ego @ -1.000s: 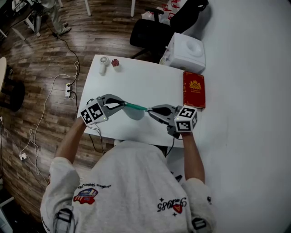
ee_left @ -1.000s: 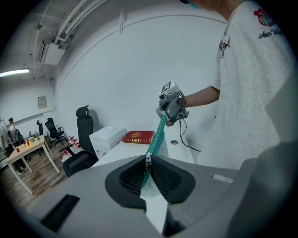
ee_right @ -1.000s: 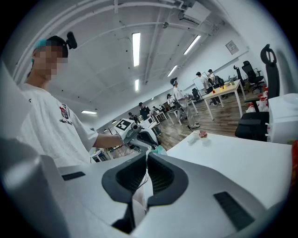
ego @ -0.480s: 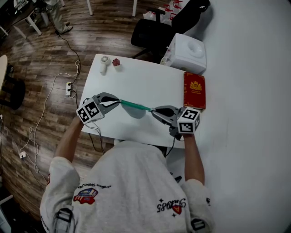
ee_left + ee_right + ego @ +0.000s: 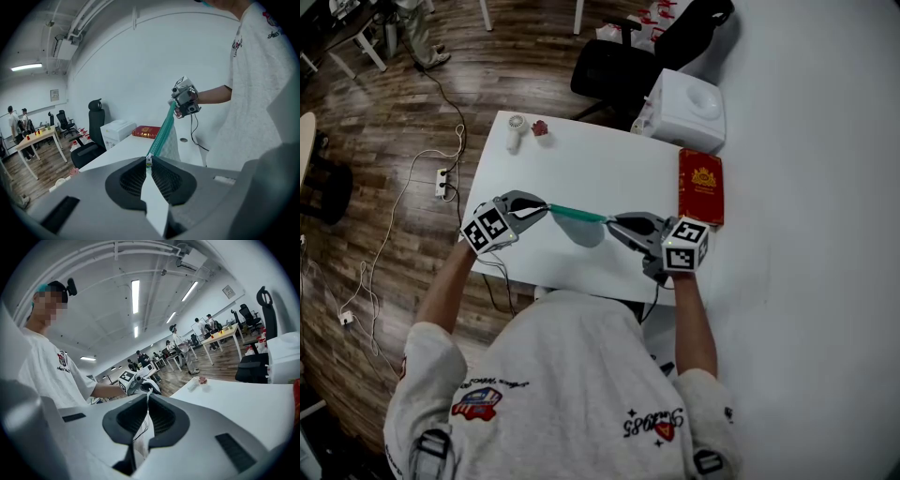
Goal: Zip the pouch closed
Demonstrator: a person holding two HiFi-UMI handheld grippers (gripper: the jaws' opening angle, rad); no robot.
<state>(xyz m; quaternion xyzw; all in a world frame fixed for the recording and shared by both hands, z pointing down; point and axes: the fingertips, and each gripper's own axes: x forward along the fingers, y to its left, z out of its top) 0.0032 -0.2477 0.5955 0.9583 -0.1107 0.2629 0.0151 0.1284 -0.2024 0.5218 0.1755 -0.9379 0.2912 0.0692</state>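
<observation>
Seen from above, a person in a white T-shirt stands at a white surface (image 5: 581,169) with a gripper in each hand. A small pale pouch (image 5: 587,232) with a teal zip along its top edge hangs in the air between the two grippers, stretched taut just above the near part of the surface.

The left gripper (image 5: 546,209) has its fingers pressed together on the small metal zip pull (image 5: 149,161) at the pouch's left end. In the left gripper view the teal zip runs up and away from the pull to the other gripper, and the pale cloth of the pouch hangs below it.

The right gripper (image 5: 610,222) has its fingers pinched shut on the pouch's right end. In the right gripper view a thin strip of pale cloth shows between the closed fingers.

A red book (image 5: 700,185) lies flat near the right edge of the surface, well apart from the pouch. Beyond the book, at the far right corner, sits a white box-shaped appliance (image 5: 684,108). At the far left corner lie a small white hand fan (image 5: 515,131) and, just beside it, a small red thing (image 5: 539,128). A black office chair (image 5: 614,70) stands past the far edge, on a wooden floor (image 5: 384,122).
</observation>
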